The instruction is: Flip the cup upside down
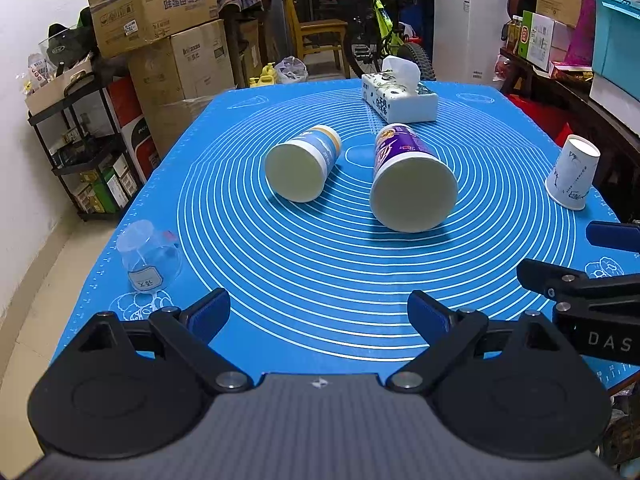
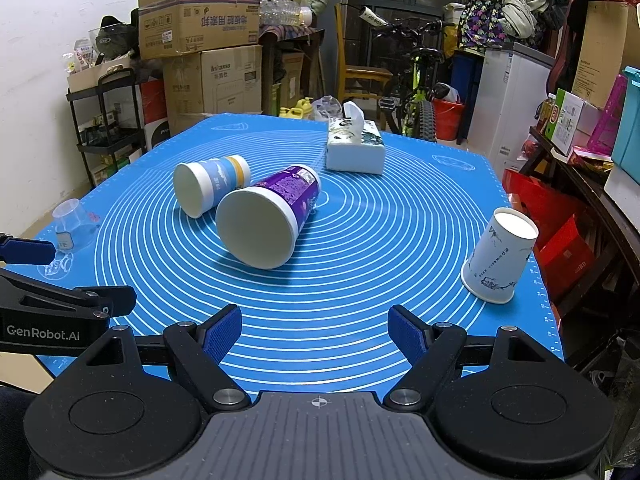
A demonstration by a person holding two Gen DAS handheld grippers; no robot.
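A purple paper cup [image 1: 408, 176] [image 2: 268, 216] lies on its side mid-mat, mouth toward me. A blue-and-white cup [image 1: 304, 162] [image 2: 210, 186] lies on its side to its left. A white paper cup [image 1: 572, 174] [image 2: 500, 256] stands upside down at the right edge. A clear plastic cup [image 1: 148, 256] [image 2: 74, 224] stands upside down at the left edge. My left gripper [image 1: 318, 312] is open and empty, near the front edge. My right gripper [image 2: 316, 332] is open and empty beside it.
A blue silicone mat [image 1: 320, 264] [image 2: 360, 280] covers the table. A tissue box [image 1: 400, 96] [image 2: 356, 148] sits at the far side. Cardboard boxes [image 1: 160, 20], a shelf rack [image 2: 104, 120], a bicycle [image 1: 380, 32] and a red bin [image 2: 560, 240] surround the table.
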